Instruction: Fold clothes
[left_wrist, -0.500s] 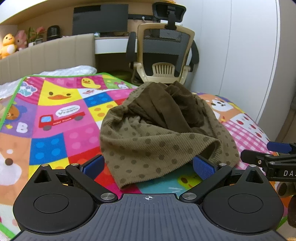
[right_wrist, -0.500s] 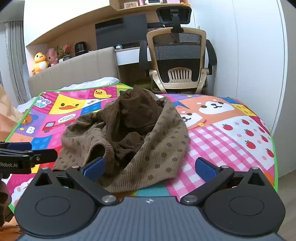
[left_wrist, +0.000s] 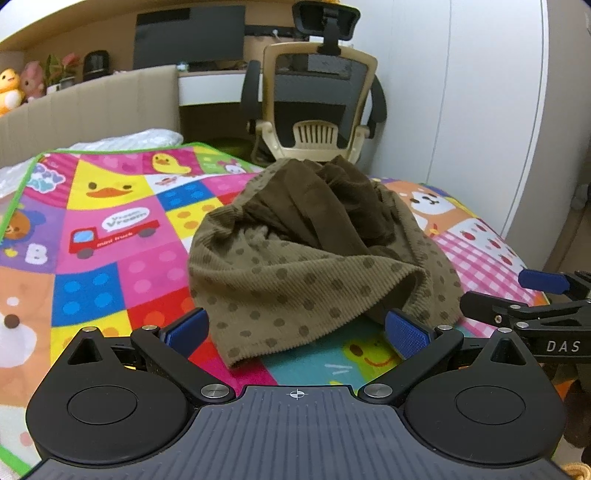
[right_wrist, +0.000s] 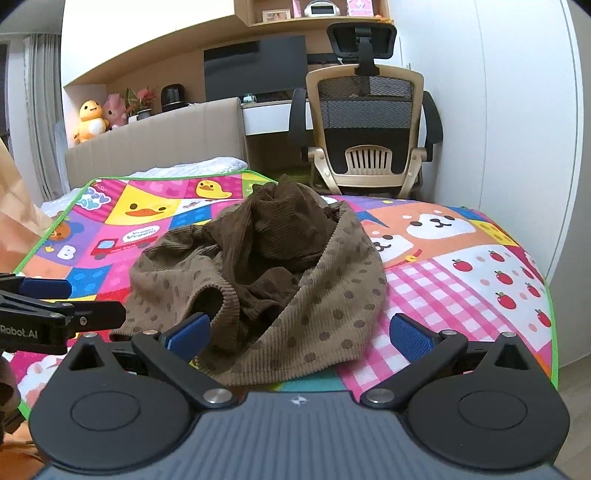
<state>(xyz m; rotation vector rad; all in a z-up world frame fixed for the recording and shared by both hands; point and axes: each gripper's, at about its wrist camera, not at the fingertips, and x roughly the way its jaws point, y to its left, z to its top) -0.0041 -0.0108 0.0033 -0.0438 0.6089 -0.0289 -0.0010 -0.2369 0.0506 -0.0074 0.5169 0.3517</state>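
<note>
while both claws hang just short of it, the crumpled olive-brown corduroy garment with darker polka dots (left_wrist: 306, 266) lies in a heap on the bright patchwork play mat printed with ducks, a red truck and a dog face (left_wrist: 110, 236), near the mat's near edge and about midway across it. its darker brown inner side bunches up at the far top of the heap, and a ribbed hem curls at the near left in the right wrist view.

the left gripper (left_wrist: 295, 334) stands wide apart, blue pads spread to either side of the garment's near hem, holding nothing. the right gripper (right_wrist: 301, 334) is likewise spread wide and empty, its left pad just at the fabric's near fold; i cannot tell whether it touches. each claw shows at the edge of the other's view, side by side, the right one to the right.

beyond the mat's far edge stands a beige-framed office chair with black mesh back (right_wrist: 365, 122) before a white desk, with a dark monitor (right_wrist: 255, 66) behind. a yellow plush toy (right_wrist: 88, 118) sits far left on a beige padded headboard (right_wrist: 159, 144).
</note>
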